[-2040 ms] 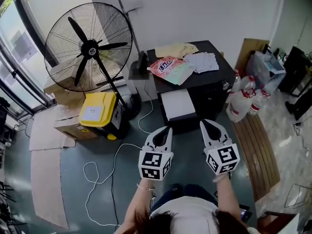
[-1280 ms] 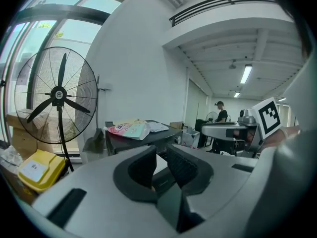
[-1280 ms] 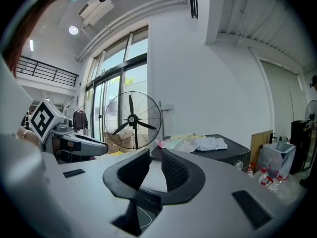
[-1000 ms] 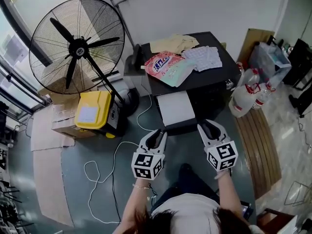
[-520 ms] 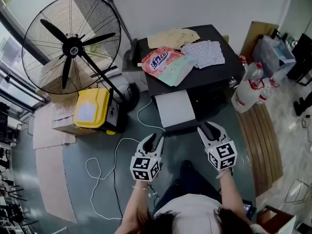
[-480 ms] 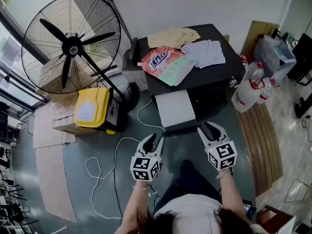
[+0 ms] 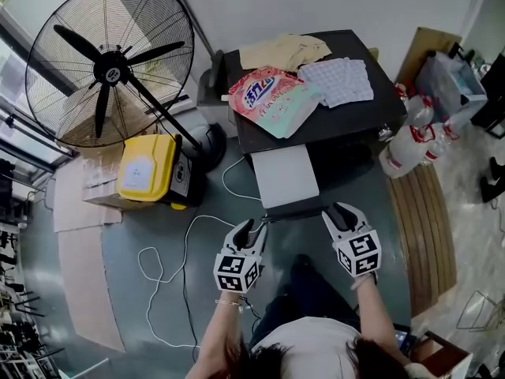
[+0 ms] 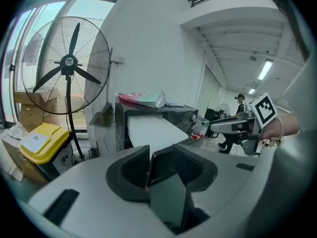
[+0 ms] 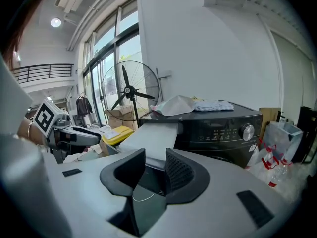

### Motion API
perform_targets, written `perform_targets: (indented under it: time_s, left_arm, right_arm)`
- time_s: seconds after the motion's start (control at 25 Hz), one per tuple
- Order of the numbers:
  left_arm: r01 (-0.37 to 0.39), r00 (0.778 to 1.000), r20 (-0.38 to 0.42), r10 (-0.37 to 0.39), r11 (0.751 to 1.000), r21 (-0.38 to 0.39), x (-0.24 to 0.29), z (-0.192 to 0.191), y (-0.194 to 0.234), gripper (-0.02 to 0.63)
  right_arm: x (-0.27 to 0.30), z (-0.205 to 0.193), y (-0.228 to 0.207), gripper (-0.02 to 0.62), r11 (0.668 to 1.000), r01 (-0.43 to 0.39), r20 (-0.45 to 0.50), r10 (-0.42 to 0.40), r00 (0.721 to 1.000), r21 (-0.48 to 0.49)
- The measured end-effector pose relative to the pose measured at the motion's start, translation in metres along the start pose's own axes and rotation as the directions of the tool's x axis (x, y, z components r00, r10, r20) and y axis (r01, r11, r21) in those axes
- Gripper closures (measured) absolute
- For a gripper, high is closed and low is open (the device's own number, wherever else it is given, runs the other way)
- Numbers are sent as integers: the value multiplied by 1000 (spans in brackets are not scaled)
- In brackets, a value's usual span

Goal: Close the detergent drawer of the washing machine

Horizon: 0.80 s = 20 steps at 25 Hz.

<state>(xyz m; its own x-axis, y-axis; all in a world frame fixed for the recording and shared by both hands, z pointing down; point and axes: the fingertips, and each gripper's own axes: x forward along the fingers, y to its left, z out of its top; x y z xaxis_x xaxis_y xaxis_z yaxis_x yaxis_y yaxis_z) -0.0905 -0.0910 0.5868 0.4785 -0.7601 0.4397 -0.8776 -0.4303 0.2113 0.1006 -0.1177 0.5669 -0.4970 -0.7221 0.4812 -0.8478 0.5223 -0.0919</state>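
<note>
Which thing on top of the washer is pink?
The detergent pouch, at the front left of the washer top. The other two are a beige cloth behind it and a checked cloth beside it.

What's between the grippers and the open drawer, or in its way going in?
Nothing visible. The left gripper and right gripper sit just short of the drawer front, with only a gap between. Both jaws have just been opening and are empty. The cable lies on the floor left of the drawer, off its path.
</note>
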Motion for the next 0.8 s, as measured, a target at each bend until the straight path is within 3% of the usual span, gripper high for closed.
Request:
perform_targets:
  time_s: [0.8]
  left_arm:
    - [-16,994,-110,11,999,-45,35,-36,5,457]
  right_arm:
    - [27,-45,-5,450,999,-42,-127,45,991,20]
